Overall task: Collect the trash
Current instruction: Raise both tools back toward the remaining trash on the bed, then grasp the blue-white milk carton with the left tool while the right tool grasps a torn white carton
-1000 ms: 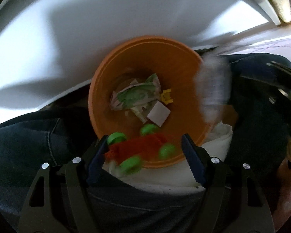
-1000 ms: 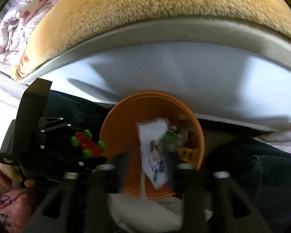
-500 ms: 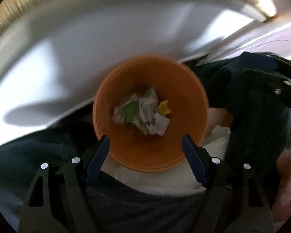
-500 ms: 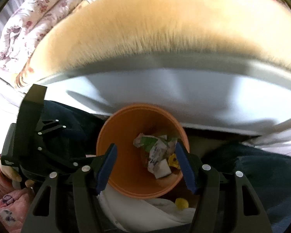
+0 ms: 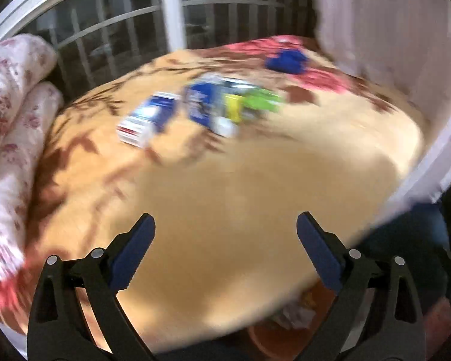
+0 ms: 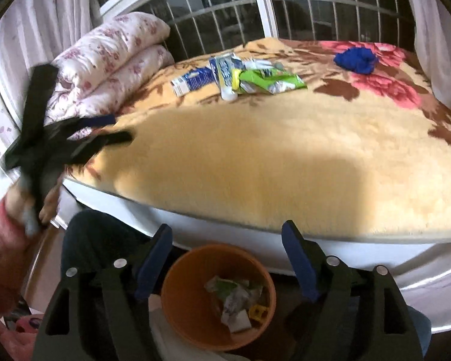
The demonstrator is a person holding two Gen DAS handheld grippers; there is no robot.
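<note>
An orange bin (image 6: 195, 310) stands on the floor by the bed, holding several crumpled wrappers (image 6: 234, 300). Its rim shows at the bottom of the left wrist view (image 5: 264, 343). On the far side of the bed lie a blue-and-white carton (image 6: 192, 81), a toothpaste tube (image 6: 225, 78) and a green wrapper (image 6: 270, 82); they are blurred in the left wrist view (image 5: 201, 108). My right gripper (image 6: 225, 258) is open and empty above the bin. My left gripper (image 5: 224, 240) is open and empty over the blanket; it shows at the left of the right wrist view (image 6: 117, 128).
A yellow fleece blanket (image 6: 270, 156) with red flowers covers the bed. Folded floral quilts (image 6: 111, 60) lie at the far left. A blue cloth (image 6: 356, 58) lies at the far right. A barred window (image 6: 225, 15) and curtains stand behind. A dark-trousered leg (image 6: 96, 240) is beside the bin.
Both grippers have swung up from over the bin to face the bed. The red and green toy from a second ago is gone from the left gripper. The paper scrap dropped into the bin.
</note>
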